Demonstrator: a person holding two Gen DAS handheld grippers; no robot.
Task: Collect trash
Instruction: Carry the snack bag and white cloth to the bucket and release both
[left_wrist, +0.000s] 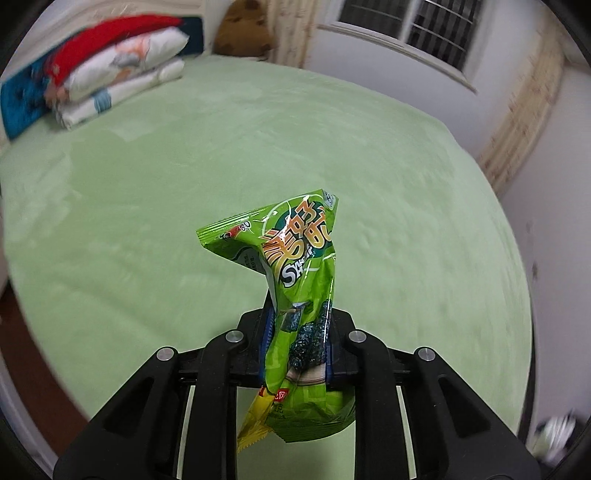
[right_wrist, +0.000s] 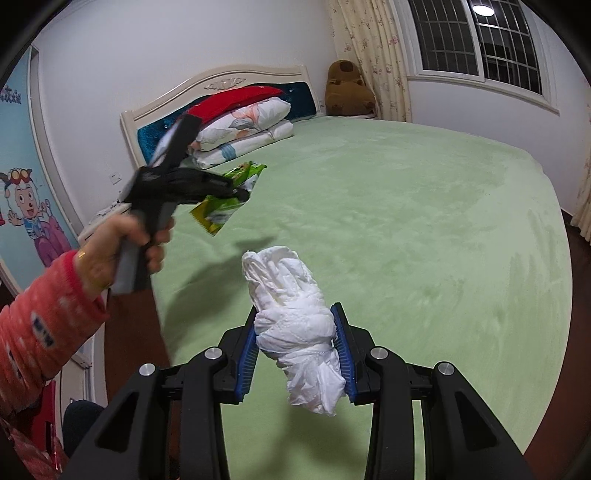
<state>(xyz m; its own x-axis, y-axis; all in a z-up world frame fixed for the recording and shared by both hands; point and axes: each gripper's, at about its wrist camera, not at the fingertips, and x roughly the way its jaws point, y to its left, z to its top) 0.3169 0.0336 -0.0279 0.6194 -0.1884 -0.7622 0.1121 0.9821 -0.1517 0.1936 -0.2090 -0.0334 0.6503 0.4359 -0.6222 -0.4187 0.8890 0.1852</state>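
Note:
My left gripper (left_wrist: 297, 321) is shut on a crumpled green snack wrapper (left_wrist: 295, 266), which sticks up between the fingers and hangs below them, held above the green bed (left_wrist: 147, 192). In the right wrist view the left gripper (right_wrist: 240, 190) is at the left, in a hand with a red sleeve, with the same wrapper (right_wrist: 229, 199) in it. My right gripper (right_wrist: 295, 332) is shut on a wad of white tissue (right_wrist: 295, 325), held above the bed (right_wrist: 424, 221).
Folded bedding and a red pillow (right_wrist: 243, 125) lie against the headboard (right_wrist: 221, 81). A brown plush toy (right_wrist: 347, 88) sits in the corner by the curtain and window. Dark floor (right_wrist: 580, 236) lies beyond the bed's right edge. A cartoon door (right_wrist: 22, 192) is at left.

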